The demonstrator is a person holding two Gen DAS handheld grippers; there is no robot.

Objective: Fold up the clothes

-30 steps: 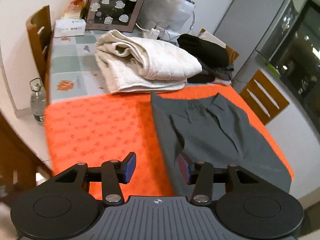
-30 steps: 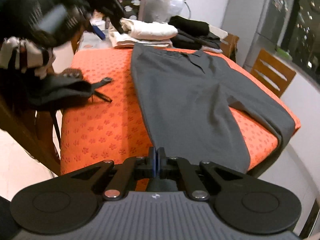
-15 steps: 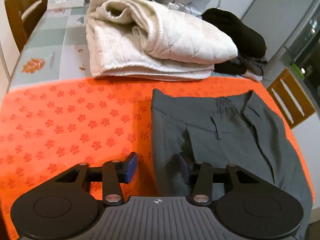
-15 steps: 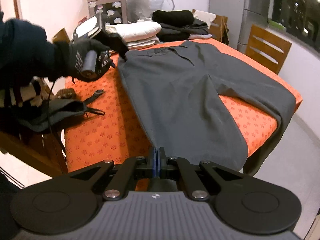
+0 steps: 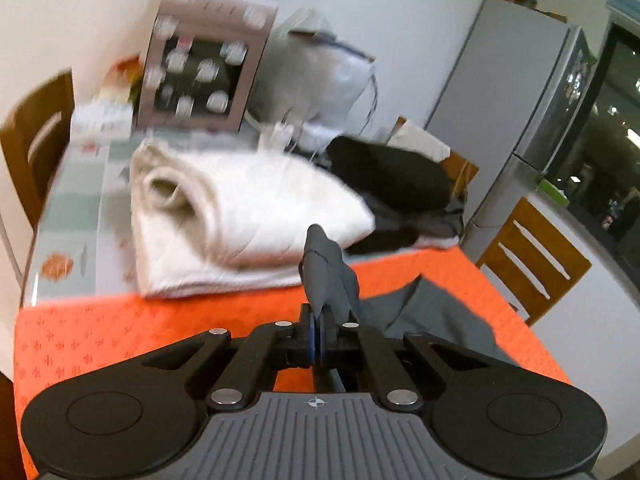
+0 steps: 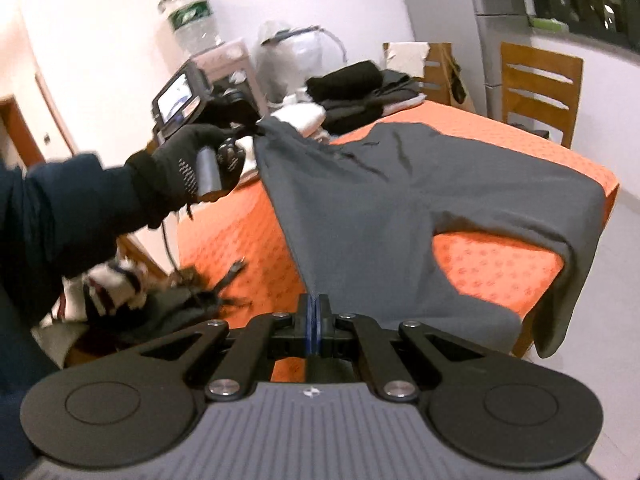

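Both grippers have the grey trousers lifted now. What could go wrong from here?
1. The left gripper pinches only a small tuft of the grey trousers; it may slip out.
2. One trouser leg hangs over the edge of the orange table cover and could drag it along.
3. The white folded blanket lies close behind and could get bumped.

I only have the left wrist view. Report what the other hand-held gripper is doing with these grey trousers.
Observer: The right hand-held gripper is shut on the near edge of the grey fabric trousers, at the leg end.
Operator: Say where the rest of the cloth lies.
Observer: One trouser leg drapes over the far right corner of the orange patterned tablecloth and hangs below it.
Operator: Tell me what sits at the table's near left edge.
Observer: A crumpled dark garment with straps lies there, beside a white and dark striped cloth.
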